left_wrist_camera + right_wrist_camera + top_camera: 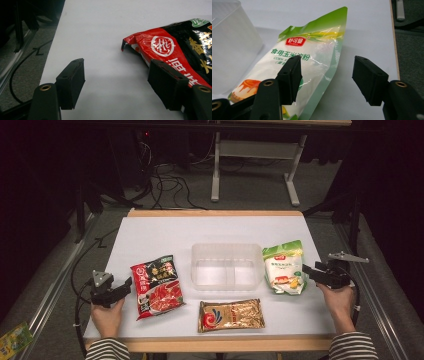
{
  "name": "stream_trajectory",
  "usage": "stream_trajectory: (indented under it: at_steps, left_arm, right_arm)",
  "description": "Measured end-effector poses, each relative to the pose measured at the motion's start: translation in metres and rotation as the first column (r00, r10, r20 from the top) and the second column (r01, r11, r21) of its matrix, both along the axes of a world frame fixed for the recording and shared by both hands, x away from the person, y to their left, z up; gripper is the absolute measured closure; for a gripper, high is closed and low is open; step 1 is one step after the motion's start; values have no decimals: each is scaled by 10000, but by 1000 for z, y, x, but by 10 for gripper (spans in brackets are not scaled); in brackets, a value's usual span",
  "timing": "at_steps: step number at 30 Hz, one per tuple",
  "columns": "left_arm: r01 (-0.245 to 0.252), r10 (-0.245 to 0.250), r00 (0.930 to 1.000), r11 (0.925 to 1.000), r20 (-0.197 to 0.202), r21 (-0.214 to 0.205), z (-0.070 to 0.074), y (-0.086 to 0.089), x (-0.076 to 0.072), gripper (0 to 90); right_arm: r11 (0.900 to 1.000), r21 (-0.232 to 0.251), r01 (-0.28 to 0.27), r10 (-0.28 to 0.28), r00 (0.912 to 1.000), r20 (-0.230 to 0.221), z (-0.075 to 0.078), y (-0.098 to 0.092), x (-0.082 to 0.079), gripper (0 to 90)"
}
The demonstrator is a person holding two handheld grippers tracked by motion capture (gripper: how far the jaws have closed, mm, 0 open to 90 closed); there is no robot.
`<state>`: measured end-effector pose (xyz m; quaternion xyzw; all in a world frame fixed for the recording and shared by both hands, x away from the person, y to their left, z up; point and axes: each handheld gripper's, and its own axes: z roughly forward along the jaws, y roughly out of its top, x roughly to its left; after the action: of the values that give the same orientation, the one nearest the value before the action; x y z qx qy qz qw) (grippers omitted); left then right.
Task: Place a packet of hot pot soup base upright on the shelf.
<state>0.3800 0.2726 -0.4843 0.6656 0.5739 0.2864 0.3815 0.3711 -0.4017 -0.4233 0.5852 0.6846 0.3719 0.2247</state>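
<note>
White worktop [150, 232] in a dark room, three pouches around a clear tub [227, 265].

Taking the tub as my landmark: far to its left my left gripper [116, 82] rests with fingers spread, nothing between them, just beside the red-and-black pouch [157, 285]. In front of the tub lies a gold pouch [231, 315]. Touching its right wall lies the green-and-white starch bag [312, 57]; my right gripper [327, 80] hovers at its near end, fingers spread wide, not pinching. I judge the bag soft, light and slippery: grip the flat sealed edge.
</note>
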Motion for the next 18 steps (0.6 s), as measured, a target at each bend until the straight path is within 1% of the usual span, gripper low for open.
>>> stream_trajectory:
  at_steps: [4,5,6,7,8,9,10,13,14,15,16,18]
  left_arm:
    - [9,-9,10000,10000,7,39,0,0,0,303]
    - [9,-9,10000,10000,7,39,0,0,0,304]
    - [13,-13,10000,10000,33,76,0,0,-1,308]
    - [13,-13,10000,10000,33,76,0,0,-1,310]
    - [6,-7,10000,10000,76,98,0,-1,-1,310]
    - [6,-7,10000,10000,76,98,0,-1,-1,311]
    - [8,-9,10000,9999,74,112,0,-1,-1,312]
    - [13,-13,10000,10000,43,84,0,0,-1,313]
    - [10,-10,10000,10000,40,60,0,0,-1,312]
    - [28,-28,10000,10000,44,40,0,0,-1,312]
    - [37,-38,10000,10000,46,47,0,0,-1,313]
    - [16,-16,10000,10000,24,47,0,0,-1,312]
  right_arm:
    - [9999,78,-80,82,9997,-241,0,1,8,394]
    - [9999,78,-80,82,9997,-241,0,1,8,394]
    - [9998,120,-139,143,9992,-368,1,2,13,389]
    - [9998,120,-139,143,9992,-368,1,2,13,389]
    - [9996,176,-209,217,9986,-488,2,2,18,383]
    - [9996,176,-209,217,9986,-488,2,2,18,383]
    - [9994,229,-269,283,9977,-621,3,2,24,381]
    - [9990,306,-324,344,9970,-700,4,2,28,380]
    - [9990,304,-334,356,9965,-752,3,3,30,379]
    - [9989,273,-368,393,9947,-955,1,3,34,374]
    - [9990,285,-340,368,9939,-1037,0,3,35,374]
    - [9989,322,-352,386,9932,-1095,-2,2,39,371]
